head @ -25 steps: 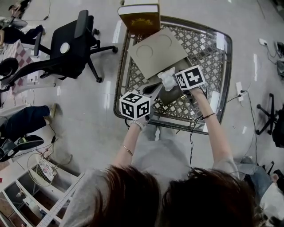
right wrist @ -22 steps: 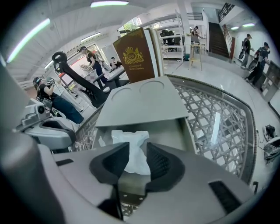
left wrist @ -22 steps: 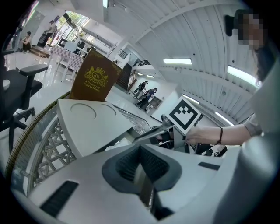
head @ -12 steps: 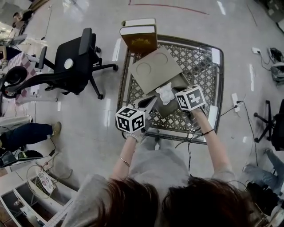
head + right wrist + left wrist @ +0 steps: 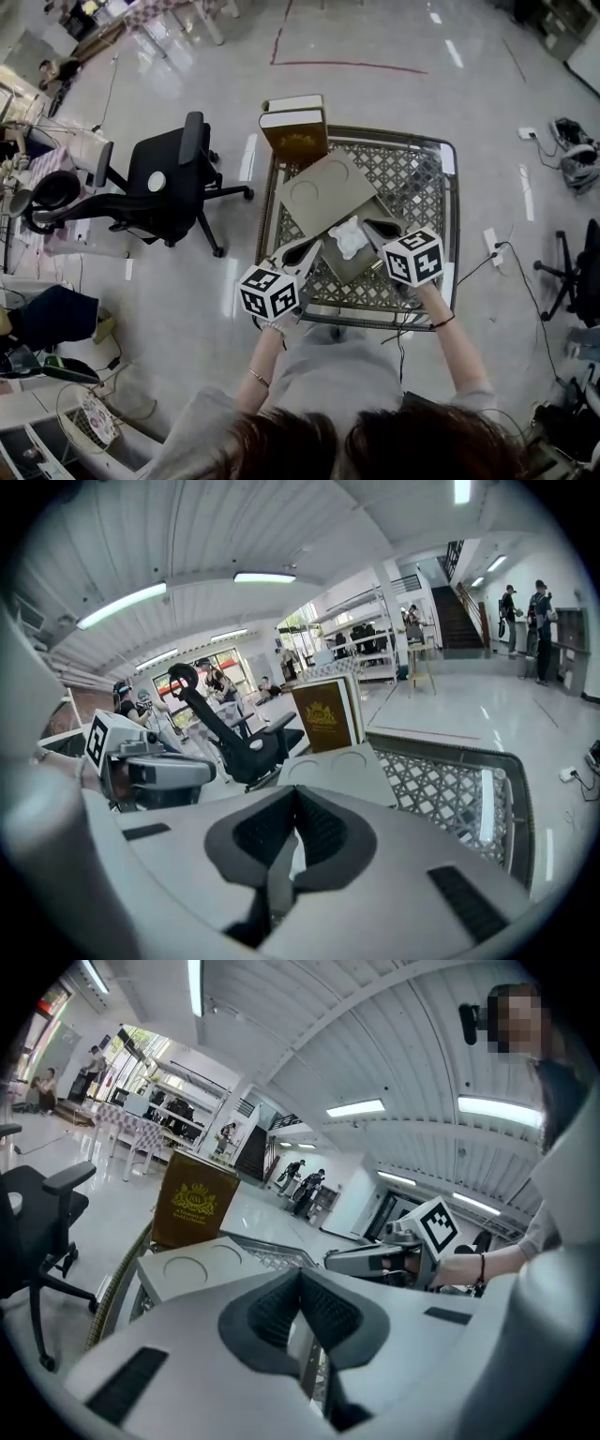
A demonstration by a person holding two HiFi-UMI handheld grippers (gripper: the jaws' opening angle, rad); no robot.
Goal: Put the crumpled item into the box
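The white crumpled item (image 5: 349, 236) lies inside the open grey box (image 5: 351, 268) on the metal lattice table (image 5: 422, 169). The box's lid (image 5: 325, 192) leans back on the far side. My left gripper (image 5: 310, 248) is shut and empty, just left of the box. My right gripper (image 5: 372, 226) hovers at the box's right side; its jaws have just been closing and stand shut with nothing between them. In the left gripper view the pads (image 5: 300, 1274) meet, and the right gripper (image 5: 375, 1258) shows ahead. The right gripper view shows its own jaws (image 5: 293, 799) together.
A brown book-shaped box with a gold emblem (image 5: 295, 131) stands at the table's far left edge. A black office chair (image 5: 164, 183) is on the floor to the left. Cables (image 5: 497, 246) run along the floor on the right. People stand far off in the hall.
Both grippers have lifted and drawn back from the box toward me. The white item no longer sits at the right gripper's tips; it rests in the box.
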